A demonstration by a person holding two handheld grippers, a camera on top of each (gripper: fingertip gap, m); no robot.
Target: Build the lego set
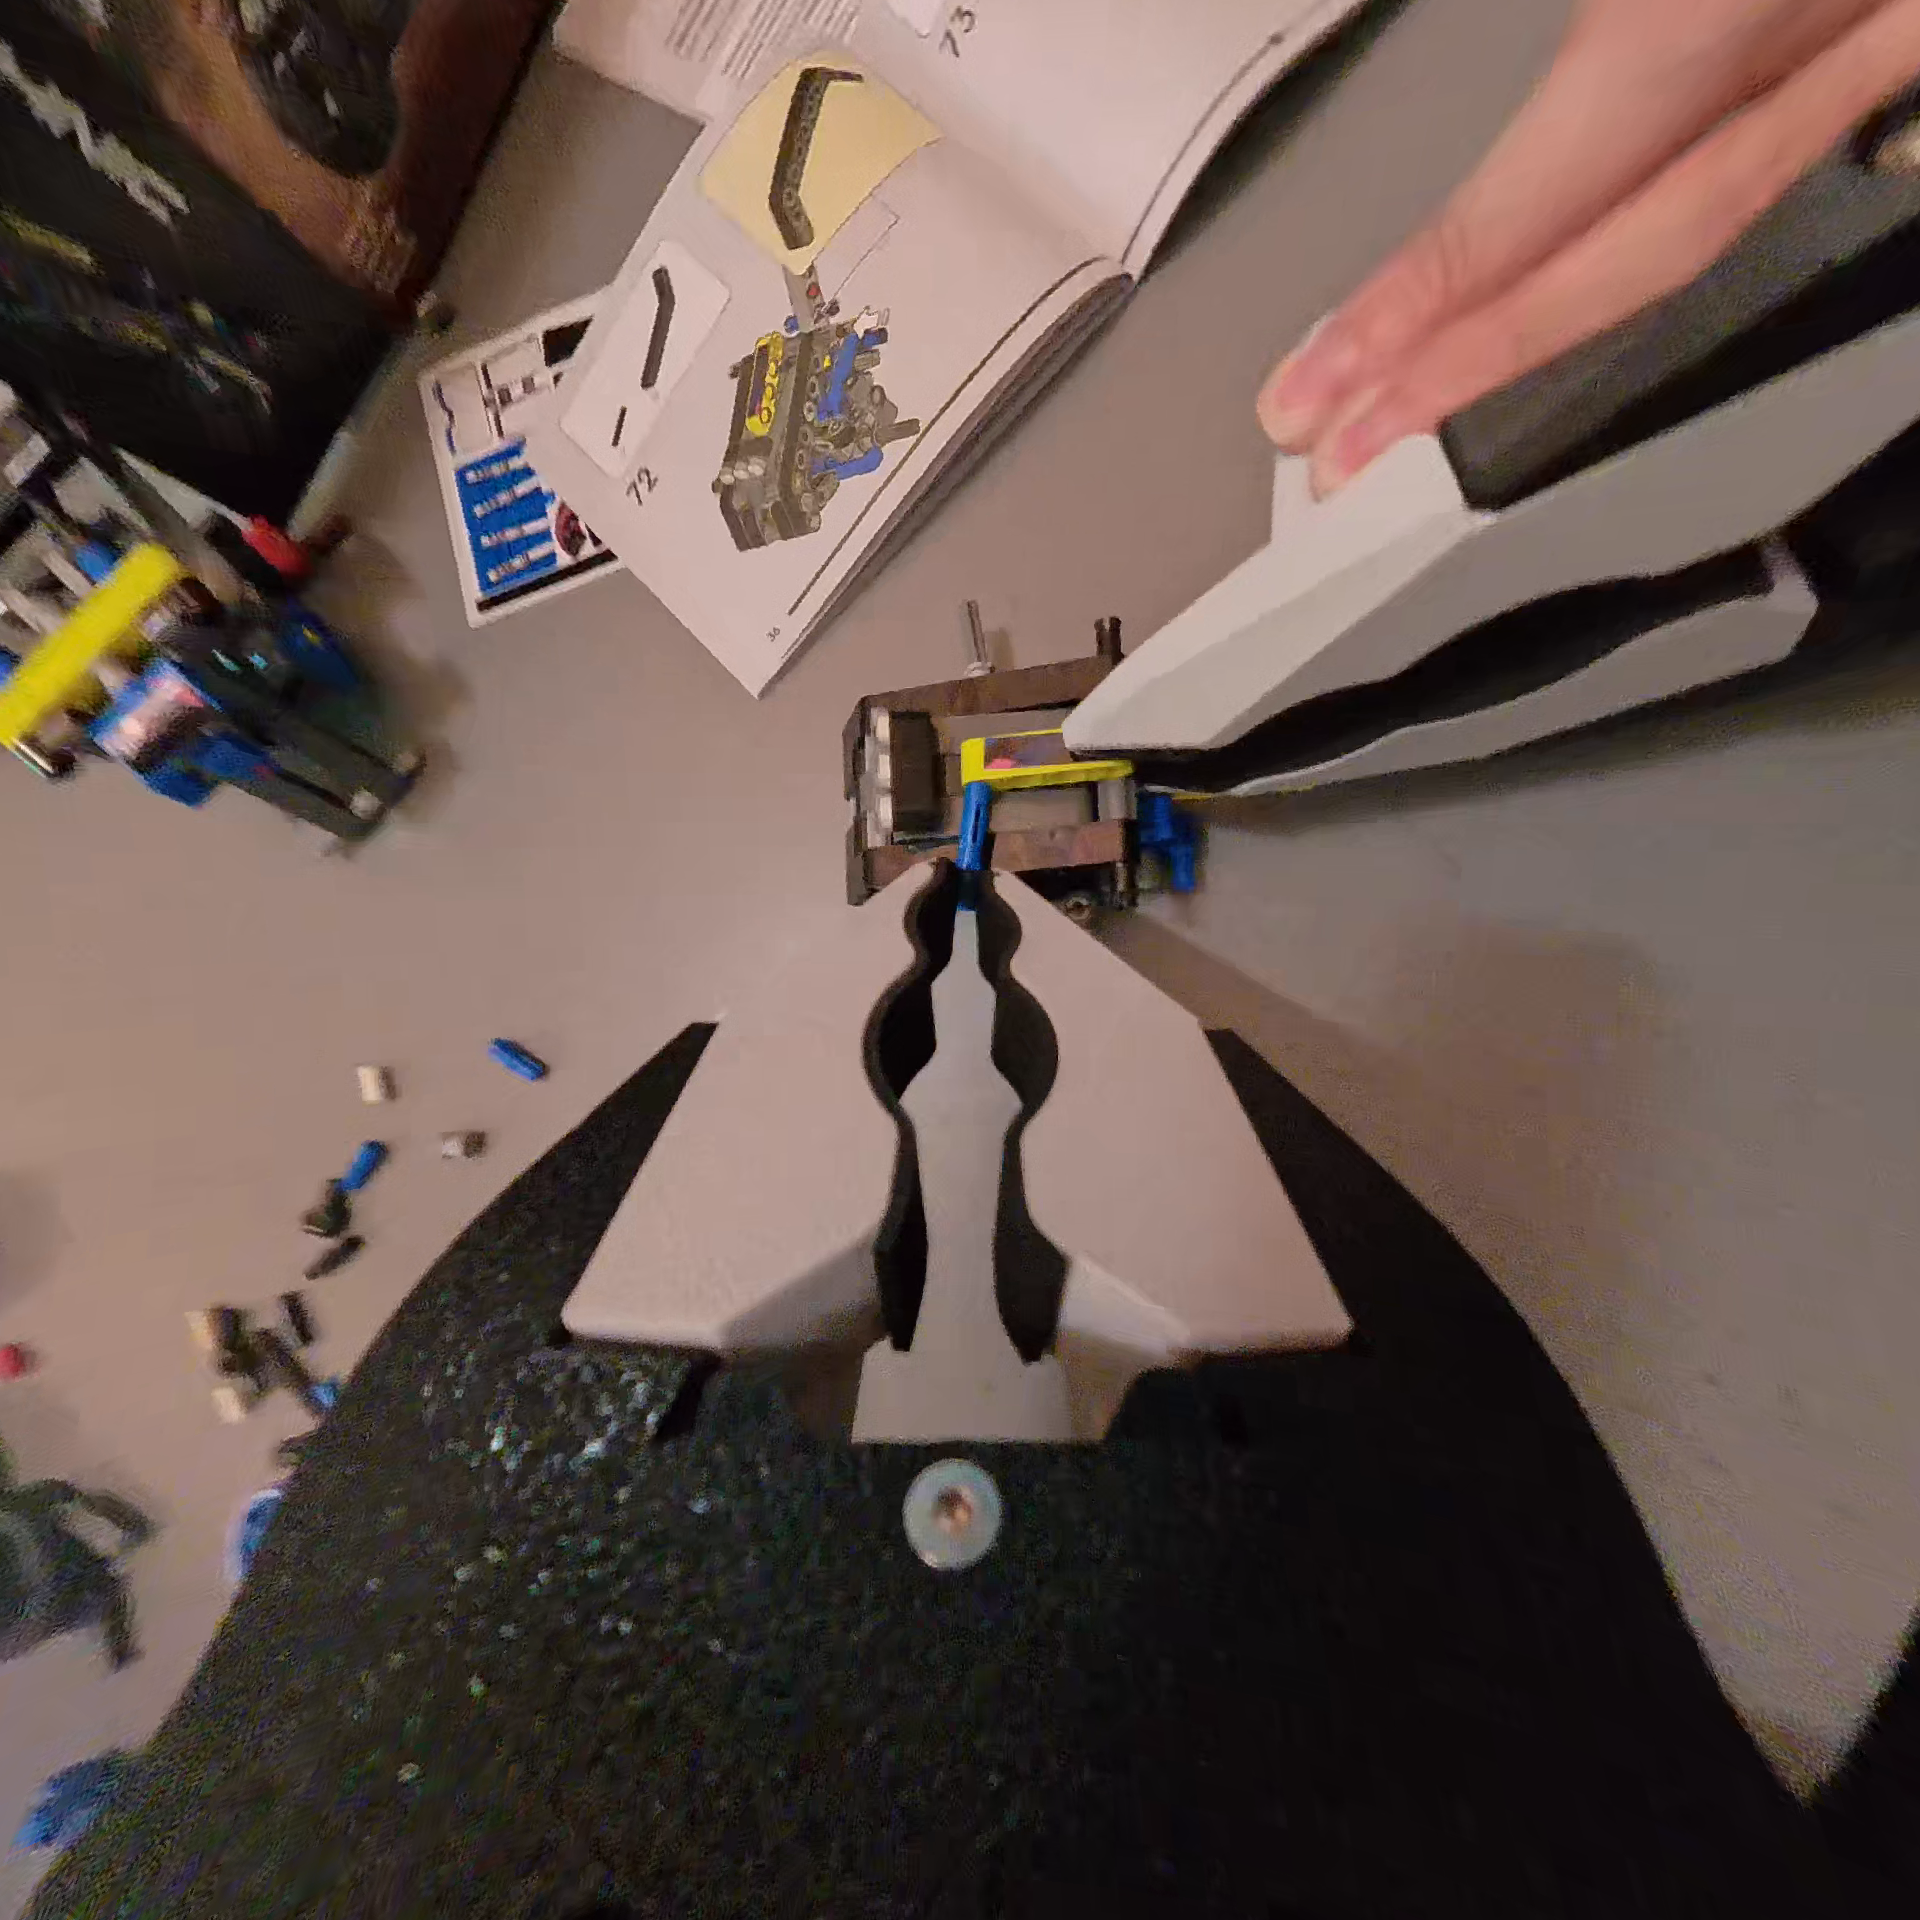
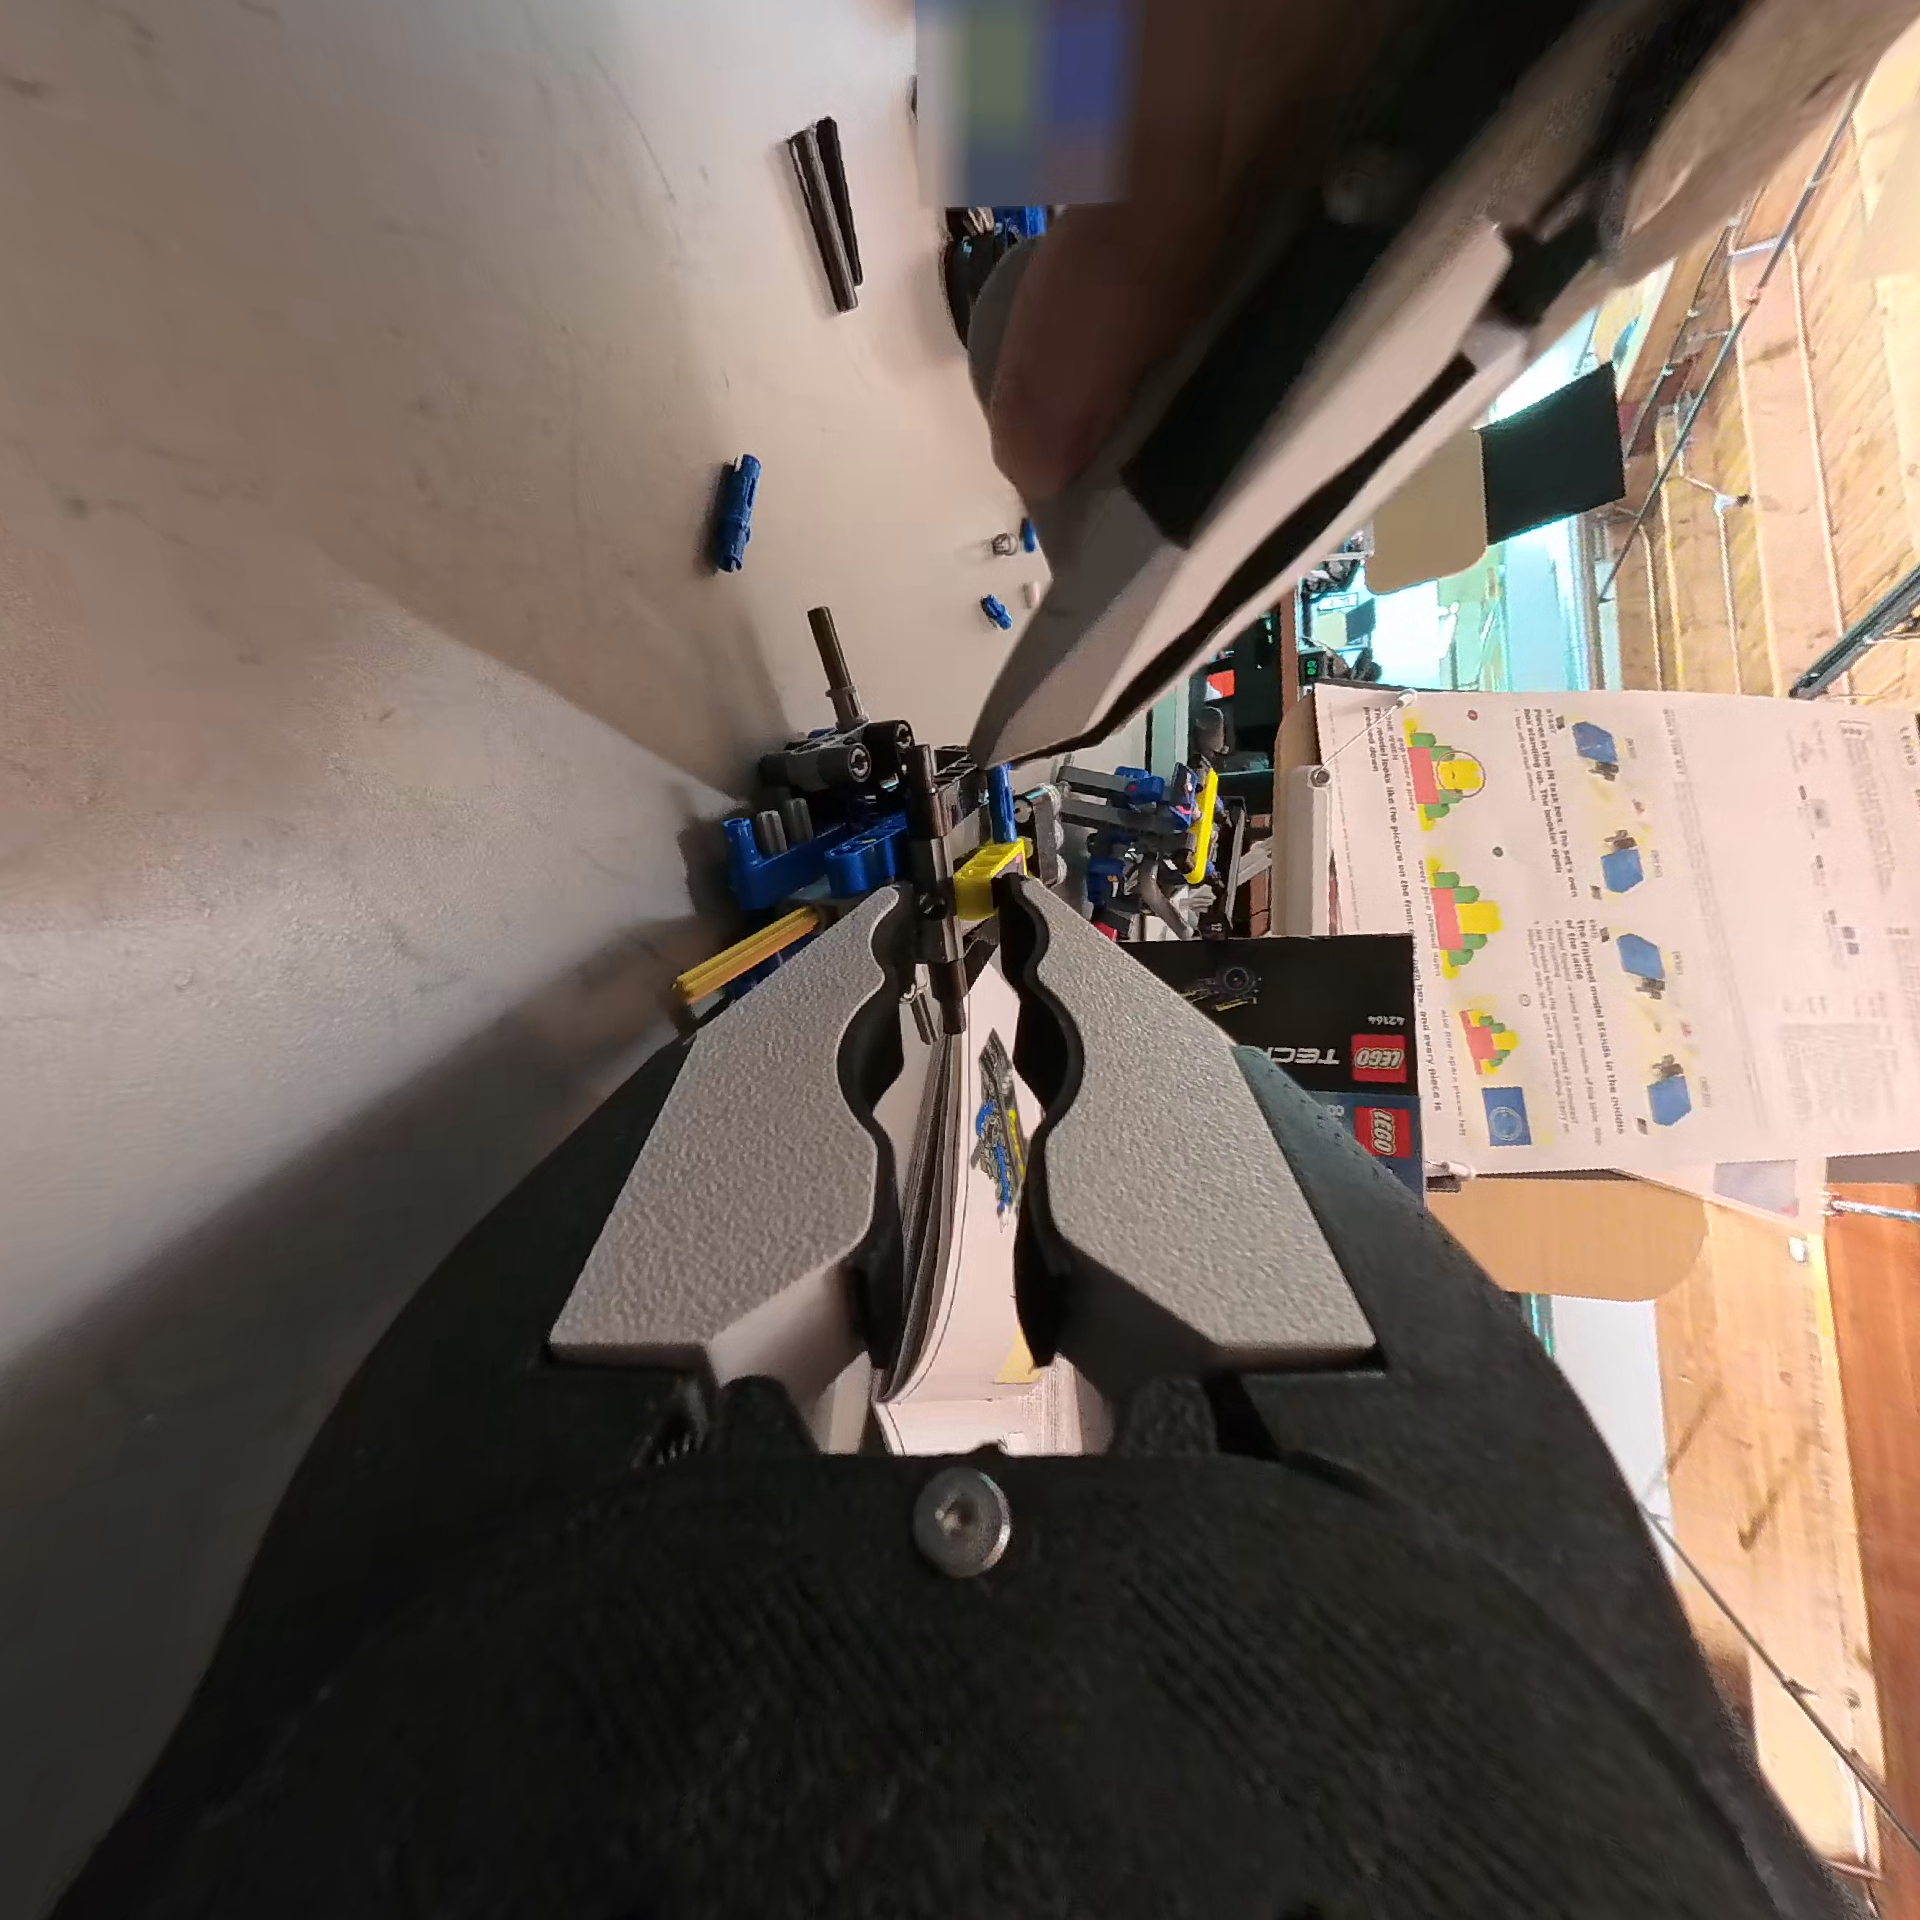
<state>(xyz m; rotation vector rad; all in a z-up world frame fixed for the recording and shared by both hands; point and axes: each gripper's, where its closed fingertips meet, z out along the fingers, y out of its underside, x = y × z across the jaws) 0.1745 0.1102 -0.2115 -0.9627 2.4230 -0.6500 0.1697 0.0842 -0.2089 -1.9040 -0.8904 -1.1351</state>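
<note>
While the L gripper [image 1: 964, 888] is pinched shut on the near end of a blue pin [image 1: 977, 821], the pin's far end sits in the small brick sub-assy [image 1: 1039, 836] just ahead of the jaws. The tips meet on the pin w/ no gap showing. The grip is at the very tip, prob. so the pin stays in line w/ its hole and the jaws keep clear of the dark frame.

The sub-assy rests on the grey worktop [image 1: 623, 831], touching the L jaw tips. The R gripper [image 2: 956, 904] comes in from the right and closes across it. One pad is on a dark bar [image 2: 935, 894], the other on the yellow beam [image 1: 1039, 771] on top. That looks like a steadying hold: the block is clamped from the side so it can't slide or tip while the pin end is worked. A hand [image 1: 1507, 312] lies flat along the R gripper's body, farther right.

Left of the L jaws and a bit nearer, loose pins [image 1: 358, 1164], blue and dark, lie scattered within reach. Beyond the sub-assy an open instruction booklet [image 1: 935, 312] lies flat w/ its pages up, placed where it can be read. Far left stands a part-built model [image 1: 156, 675] in blue, yellow and black. A black box [image 1: 125, 260] sits behind it, both well apart from the jaws.
</note>
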